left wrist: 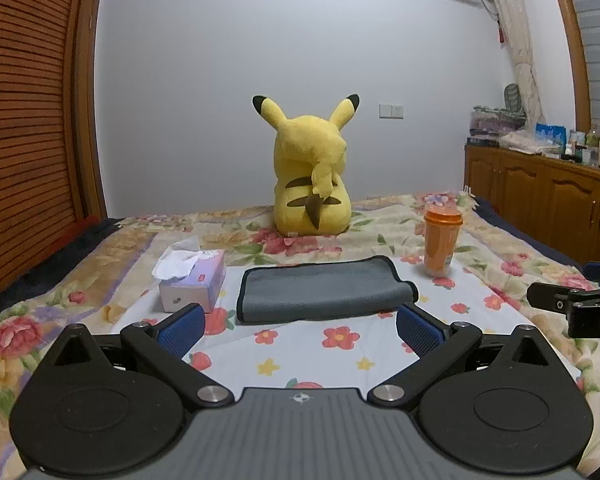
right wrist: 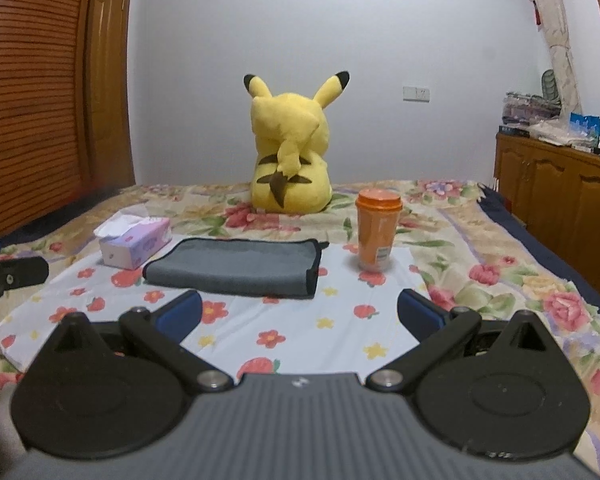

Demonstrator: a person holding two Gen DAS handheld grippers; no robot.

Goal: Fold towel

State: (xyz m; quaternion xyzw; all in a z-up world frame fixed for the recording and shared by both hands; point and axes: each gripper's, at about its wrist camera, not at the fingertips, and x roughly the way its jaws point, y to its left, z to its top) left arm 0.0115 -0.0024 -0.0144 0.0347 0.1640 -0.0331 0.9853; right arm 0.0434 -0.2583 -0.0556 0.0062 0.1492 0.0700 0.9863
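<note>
A grey towel (left wrist: 324,290) with a dark hem lies folded flat on a white flowered cloth (left wrist: 300,344) on the bed. It also shows in the right wrist view (right wrist: 236,266). My left gripper (left wrist: 300,326) is open and empty, just short of the towel's near edge. My right gripper (right wrist: 300,314) is open and empty, a little nearer than the towel. The right gripper's tip shows at the right edge of the left wrist view (left wrist: 572,304). The left gripper's tip shows at the left edge of the right wrist view (right wrist: 12,276).
A tissue box (left wrist: 194,282) stands left of the towel. An orange lidded cup (left wrist: 440,240) stands to its right. A yellow plush toy (left wrist: 312,172) sits behind, against the wall. A wooden cabinet (left wrist: 548,188) with clutter is at the right; a slatted wardrobe (left wrist: 24,128) is at the left.
</note>
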